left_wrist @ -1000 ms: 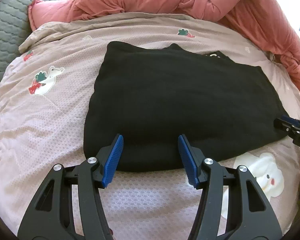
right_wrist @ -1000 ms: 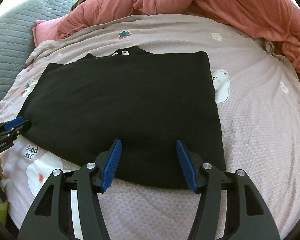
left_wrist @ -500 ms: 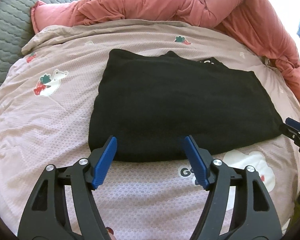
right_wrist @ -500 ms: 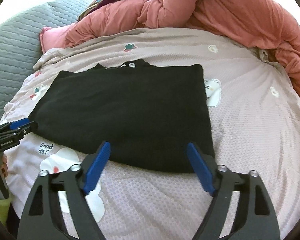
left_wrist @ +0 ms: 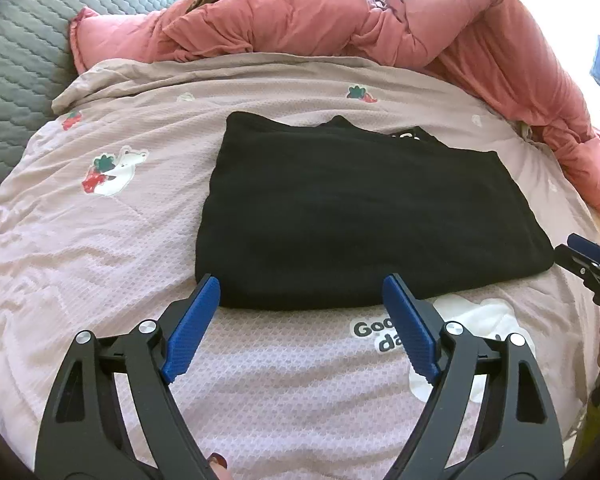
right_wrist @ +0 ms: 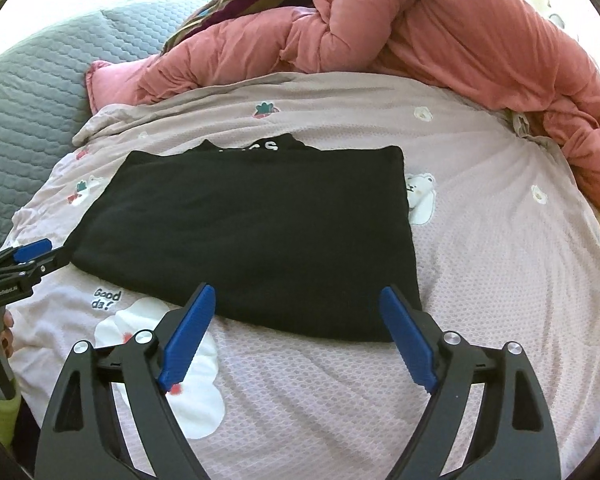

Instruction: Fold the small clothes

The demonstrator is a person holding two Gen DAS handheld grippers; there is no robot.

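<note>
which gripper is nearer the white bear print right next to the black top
Right. The bear print touches the black top's right edge, the side where the right gripper hovers open; the left gripper is off the opposite corner.

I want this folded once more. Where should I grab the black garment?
Probably the black garment's near edge, each hand-held gripper taking a near corner from the front: it lies flat on the blanket, and that thick folded edge faces both open grippers.

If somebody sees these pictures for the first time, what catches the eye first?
First the black garment, folded into a flat rectangle in the middle of the pale pink bedspread printed with bears. Behind it, a rumpled salmon-pink duvet is heaped along the far side. In front, both grippers' blue pads stand wide apart and empty, the left gripper and the right gripper.
</note>
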